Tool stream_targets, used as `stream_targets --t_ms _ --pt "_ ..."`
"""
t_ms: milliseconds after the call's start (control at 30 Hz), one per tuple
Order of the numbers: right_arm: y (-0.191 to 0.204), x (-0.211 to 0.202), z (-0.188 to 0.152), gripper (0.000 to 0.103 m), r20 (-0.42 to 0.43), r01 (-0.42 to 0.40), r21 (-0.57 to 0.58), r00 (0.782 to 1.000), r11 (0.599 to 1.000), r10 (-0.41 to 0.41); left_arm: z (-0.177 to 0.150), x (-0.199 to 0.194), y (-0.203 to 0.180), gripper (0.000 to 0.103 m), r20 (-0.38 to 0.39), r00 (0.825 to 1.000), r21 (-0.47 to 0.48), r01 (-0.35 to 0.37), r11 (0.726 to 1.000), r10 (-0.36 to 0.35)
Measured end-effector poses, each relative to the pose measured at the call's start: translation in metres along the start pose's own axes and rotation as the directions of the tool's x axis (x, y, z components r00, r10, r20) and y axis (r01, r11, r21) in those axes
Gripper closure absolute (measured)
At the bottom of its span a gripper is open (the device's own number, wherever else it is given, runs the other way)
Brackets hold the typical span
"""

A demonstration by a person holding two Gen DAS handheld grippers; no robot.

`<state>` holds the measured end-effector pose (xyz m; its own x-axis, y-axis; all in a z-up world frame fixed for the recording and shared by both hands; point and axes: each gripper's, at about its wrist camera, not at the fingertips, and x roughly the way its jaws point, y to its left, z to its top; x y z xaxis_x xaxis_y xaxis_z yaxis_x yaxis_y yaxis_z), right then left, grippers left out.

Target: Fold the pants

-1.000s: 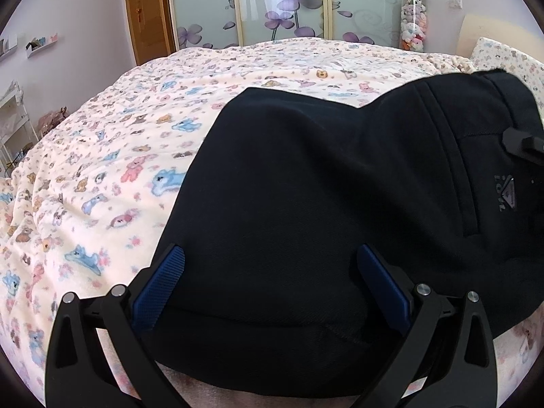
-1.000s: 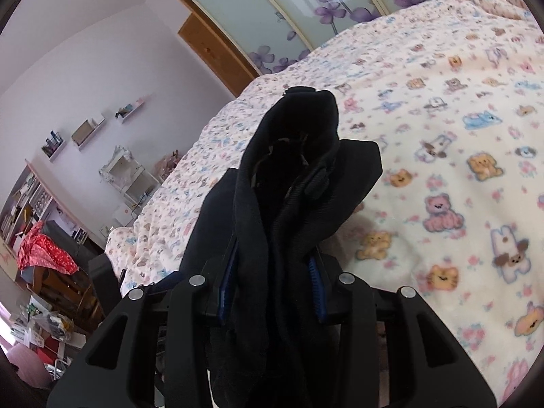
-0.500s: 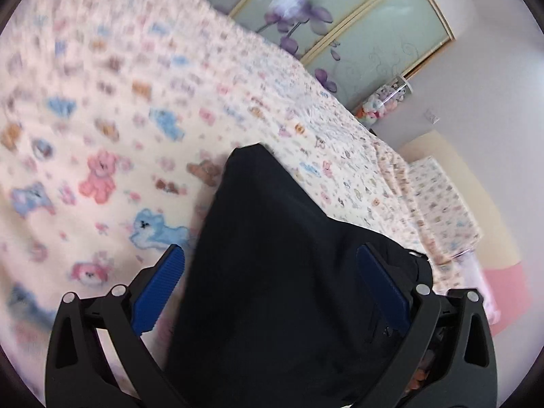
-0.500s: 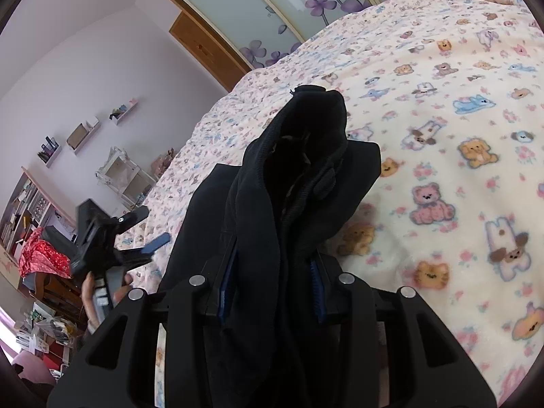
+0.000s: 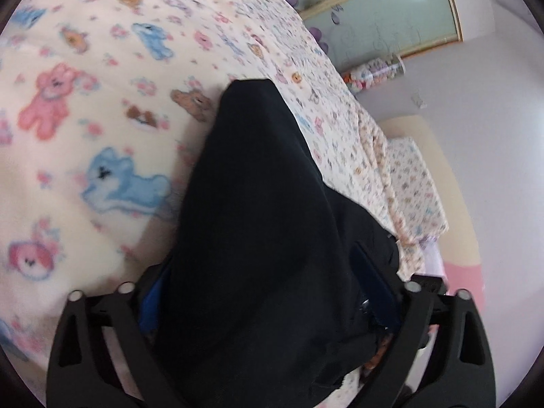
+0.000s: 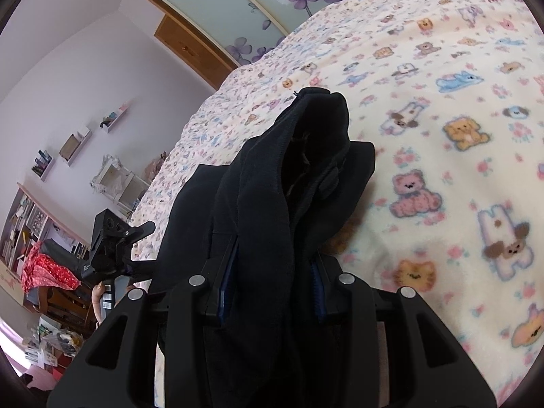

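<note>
From my left tongs (image 5: 272, 302) I see the black pants (image 5: 258, 231) lying on the bed (image 5: 102, 156), over its blanket printed with cartoon animals. Their long axis runs away from me, narrowing to a blunt end that points up the picture toward the glass wardrobe doors (image 5: 391, 23). The near part of the cloth fills the gap between the two blue pads, and the jaws are closing on it from a wide spread. The cloth looks close against both pads, but I cannot tell whether they press on it yet. The lower part of the pants is cut off by the tongs' own frame and the picture edge, and the blanket is blurred.

My right tongs (image 6: 270, 289) are clamped about halfway in on a thick bunched wad of the same pants (image 6: 292, 183). This wad stands up from the jaws and tips away toward the far side of the bed (image 6: 442, 108). Its folds hide most of both pads. At the left of that view the other tongs (image 6: 112, 244) show small, with a hand (image 6: 98, 301) under them that is hard to make out.
</note>
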<state>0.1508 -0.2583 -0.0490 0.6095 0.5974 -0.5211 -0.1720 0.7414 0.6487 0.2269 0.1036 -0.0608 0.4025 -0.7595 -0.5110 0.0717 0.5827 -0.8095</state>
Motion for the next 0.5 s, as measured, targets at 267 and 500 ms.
stream_targets --t_ms 267,500 --pt "-0.016 0.006 -0.003 0.056 -0.033 -0.007 0.083 0.999 0.996 0.009 -0.002 -0.003 0.010 0.055 0.021 1.000 -0.059 -0.012 0.998 0.013" --pt "-0.016 0.004 -0.003 0.065 -0.005 -0.031 0.115 0.999 0.993 0.032 -0.005 -0.010 -0.002 0.083 0.063 0.998 -0.023 0.015 1.000 -0.014"
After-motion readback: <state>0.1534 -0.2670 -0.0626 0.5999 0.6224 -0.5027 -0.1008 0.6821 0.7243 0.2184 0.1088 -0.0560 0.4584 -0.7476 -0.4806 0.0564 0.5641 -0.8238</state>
